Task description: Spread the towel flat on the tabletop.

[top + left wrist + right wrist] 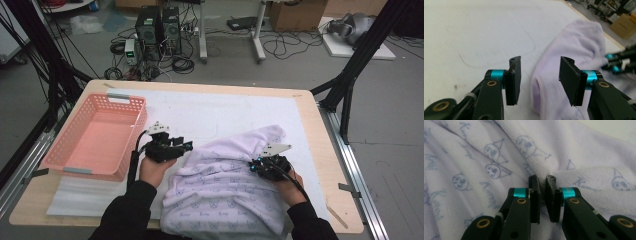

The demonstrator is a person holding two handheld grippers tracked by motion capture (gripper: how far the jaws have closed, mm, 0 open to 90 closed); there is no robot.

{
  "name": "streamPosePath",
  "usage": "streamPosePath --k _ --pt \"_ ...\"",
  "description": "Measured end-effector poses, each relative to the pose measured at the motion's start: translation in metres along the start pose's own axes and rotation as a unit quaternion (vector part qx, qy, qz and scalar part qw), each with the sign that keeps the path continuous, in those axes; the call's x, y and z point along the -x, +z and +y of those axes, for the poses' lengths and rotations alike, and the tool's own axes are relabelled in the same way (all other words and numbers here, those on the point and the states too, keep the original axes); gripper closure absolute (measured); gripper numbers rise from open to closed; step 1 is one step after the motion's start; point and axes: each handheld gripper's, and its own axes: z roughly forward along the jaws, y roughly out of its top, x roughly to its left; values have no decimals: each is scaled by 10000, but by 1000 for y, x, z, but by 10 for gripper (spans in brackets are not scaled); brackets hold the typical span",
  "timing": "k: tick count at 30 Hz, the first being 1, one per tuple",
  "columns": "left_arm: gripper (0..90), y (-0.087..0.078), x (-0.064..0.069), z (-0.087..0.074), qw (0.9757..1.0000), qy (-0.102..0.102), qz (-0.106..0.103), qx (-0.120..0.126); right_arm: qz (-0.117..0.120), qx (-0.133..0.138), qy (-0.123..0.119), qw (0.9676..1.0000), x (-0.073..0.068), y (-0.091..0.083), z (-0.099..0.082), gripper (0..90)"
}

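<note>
Mid-fold, I judge: the right gripper pinches a ridge of the lilac towel heaped on the counter, the left gripper gapes empty beside it — next, a fresh grasp of its edge.

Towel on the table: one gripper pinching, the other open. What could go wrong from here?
1. The right hand-held gripper pinches only a thin fold of the towel; a pull could slip it free.
2. The left hand-held gripper is open above the towel's hem, so the cloth may sag or bunch on that side.
3. The towel overhangs the near table edge and could slide off.
</note>
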Motion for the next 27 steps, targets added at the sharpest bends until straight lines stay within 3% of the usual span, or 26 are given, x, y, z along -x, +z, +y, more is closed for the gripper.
streamPosePath --k 2,5,9,18,20,23,27 --pt "547 13 -4 4 9997 -133 -151 -121 7 -4 16 10000 0 0 0 831" --pt "565 31 -8 4 9989 -58 -137 -442 8 0 41 10000 0 0 0 829" --pt "565 47 -8 -2 9975 92 -178 -673 33 34 57 10000 1 0 -1 830" --pt "590 62 1 -13 9910 759 -190 -1087 57 33 103 9999 1 0 -1 828" --pt "629 62 0 -13 9912 725 -153 -1098 52 40 108 9999 1 0 -1 828" --pt "815 61 0 -12 9897 783 -94 -1198 44 41 107 9999 1 0 -1 826" --pt "860 61 0 -12 9900 721 -42 -1212 53 47 116 9999 1 0 -1 826"
